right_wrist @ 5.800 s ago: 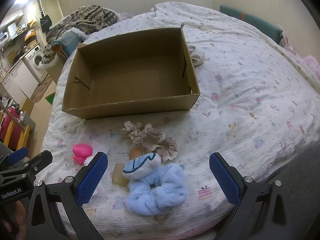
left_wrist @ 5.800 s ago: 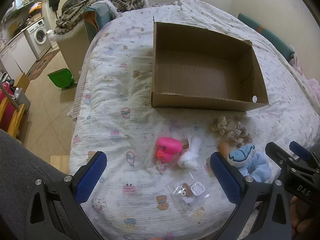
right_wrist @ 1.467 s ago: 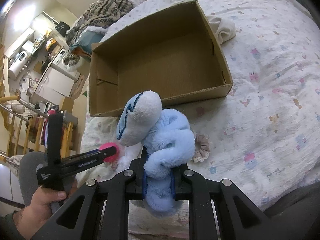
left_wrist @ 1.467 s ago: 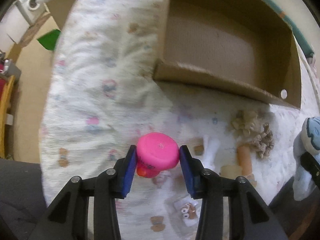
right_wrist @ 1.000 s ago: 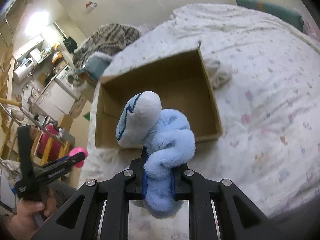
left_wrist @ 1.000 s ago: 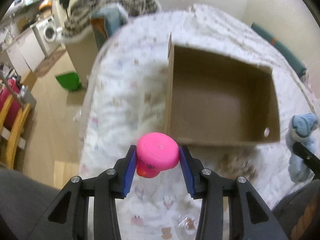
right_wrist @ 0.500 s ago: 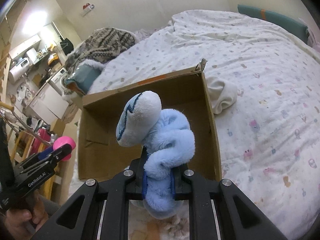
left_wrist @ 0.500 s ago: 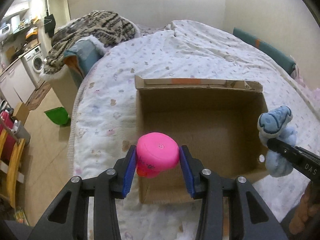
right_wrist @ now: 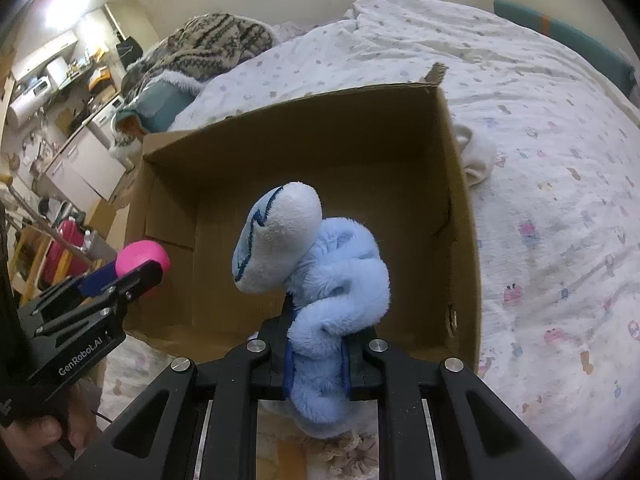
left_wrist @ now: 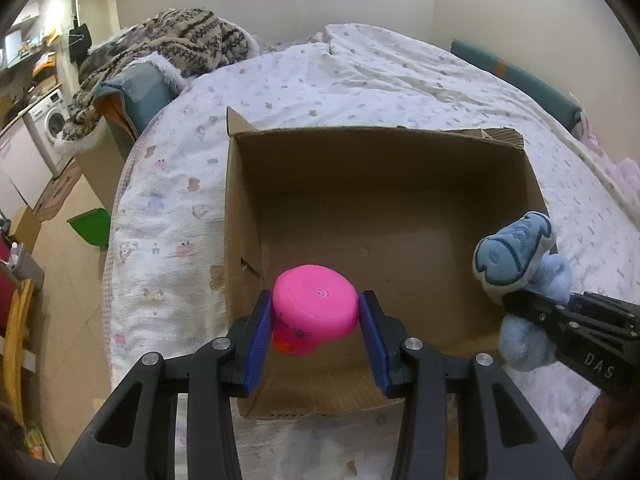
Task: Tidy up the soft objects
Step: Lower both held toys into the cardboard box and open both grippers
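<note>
My left gripper (left_wrist: pixel 316 332) is shut on a pink soft toy (left_wrist: pixel 314 310) and holds it over the near left part of an open cardboard box (left_wrist: pixel 384 220). The box is empty inside. My right gripper (right_wrist: pixel 318 354) is shut on a fluffy light-blue plush (right_wrist: pixel 320 280) with a white and blue head, held above the box's near edge (right_wrist: pixel 304 344). In the left wrist view the plush (left_wrist: pixel 520 264) hangs at the box's right wall. In the right wrist view the pink toy (right_wrist: pixel 142 258) shows at the box's left wall.
The box lies on a bed with a white patterned cover (left_wrist: pixel 172 232). A white cloth (right_wrist: pixel 476 160) lies beside the box's right wall. A beige scrunchie (right_wrist: pixel 352 454) lies below my right gripper. A striped blanket (left_wrist: pixel 176 44) and a green dustpan (left_wrist: pixel 90 226) are to the left.
Both grippers have moved forward toward the box with their toys held. The pink toy and the blue plush now hang over the box's near edge.
</note>
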A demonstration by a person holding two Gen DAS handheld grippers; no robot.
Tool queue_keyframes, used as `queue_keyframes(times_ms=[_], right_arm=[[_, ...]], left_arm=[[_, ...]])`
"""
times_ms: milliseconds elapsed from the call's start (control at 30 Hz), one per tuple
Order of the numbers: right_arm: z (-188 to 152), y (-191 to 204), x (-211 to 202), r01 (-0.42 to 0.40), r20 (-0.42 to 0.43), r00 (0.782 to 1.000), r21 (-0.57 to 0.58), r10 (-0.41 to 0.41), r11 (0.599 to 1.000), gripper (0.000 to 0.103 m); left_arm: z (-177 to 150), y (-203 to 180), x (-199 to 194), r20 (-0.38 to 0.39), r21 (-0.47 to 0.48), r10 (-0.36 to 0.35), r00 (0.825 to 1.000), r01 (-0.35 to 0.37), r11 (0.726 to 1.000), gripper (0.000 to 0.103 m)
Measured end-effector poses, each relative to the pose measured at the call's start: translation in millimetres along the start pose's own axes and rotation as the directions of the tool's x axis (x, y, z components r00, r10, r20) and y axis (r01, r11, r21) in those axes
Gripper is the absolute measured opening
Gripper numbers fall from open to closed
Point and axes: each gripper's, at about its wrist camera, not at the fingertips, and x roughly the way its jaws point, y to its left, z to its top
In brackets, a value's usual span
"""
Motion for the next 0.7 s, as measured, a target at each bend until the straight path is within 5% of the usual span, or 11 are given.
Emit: queue_keyframes(times_ms=[700], right_arm=[[-2, -9, 10, 0.011, -0.034, 0.999, 0.047, -0.009, 0.999, 0.019]], left_arm=[[-5, -1, 5, -0.030, -0.014, -0.007, 1.000, 0.006, 1.000, 0.046]])
